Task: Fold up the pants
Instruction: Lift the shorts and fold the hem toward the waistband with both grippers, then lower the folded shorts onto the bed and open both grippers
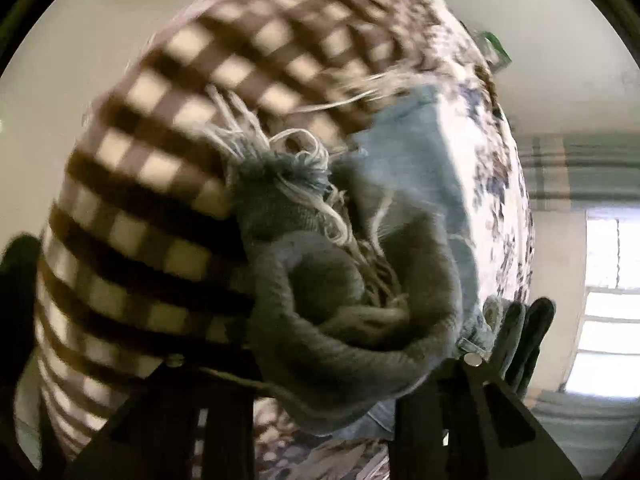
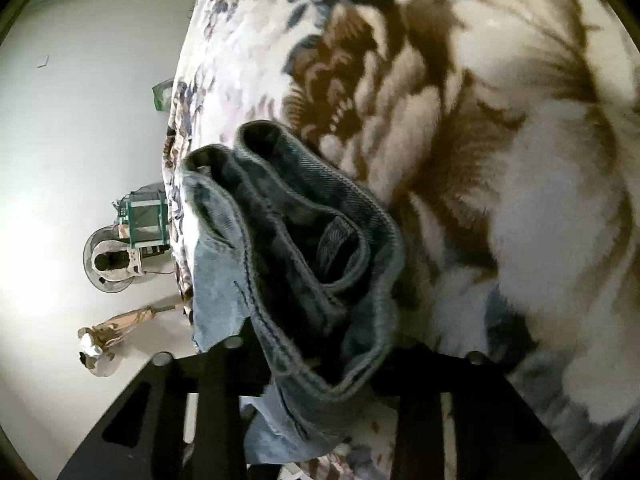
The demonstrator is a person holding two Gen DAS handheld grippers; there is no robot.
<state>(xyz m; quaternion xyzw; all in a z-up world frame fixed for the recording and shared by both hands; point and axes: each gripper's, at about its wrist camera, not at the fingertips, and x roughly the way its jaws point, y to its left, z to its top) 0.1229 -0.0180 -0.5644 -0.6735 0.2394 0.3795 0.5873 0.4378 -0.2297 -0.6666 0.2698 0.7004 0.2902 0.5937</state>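
Clearly the fold is only partly made. The left gripper point(image 1: 320, 364) pinches the pants point(image 1: 340, 280) at a frayed hem — loose white threads spill out just ahead of its fingers, and a thick roll of denim bulges between them. The right gripper point(image 2: 320, 360) pinches the pants point(image 2: 304, 248) too, at what looks like the waistband, where several stitched layers are bunched together right in front of it.

Both ends hang in the grippers above the bed point(image 2: 520, 200), whose flowered blanket fills the view beyond the right gripper; a checked blanket point(image 1: 160, 160) lies ahead and to the left of the left gripper. In the left view a paler stretch of denim runs away ahead of the gripper, seemingly down onto the bed.

My reading: hem and waistband are each gathered and lifted — perhaps to bring one end over onto the other. What is left appears to be laying the cloth down flat, smoothing the bunched layers, and making any further fold. Nothing neat lies on the bed yet.
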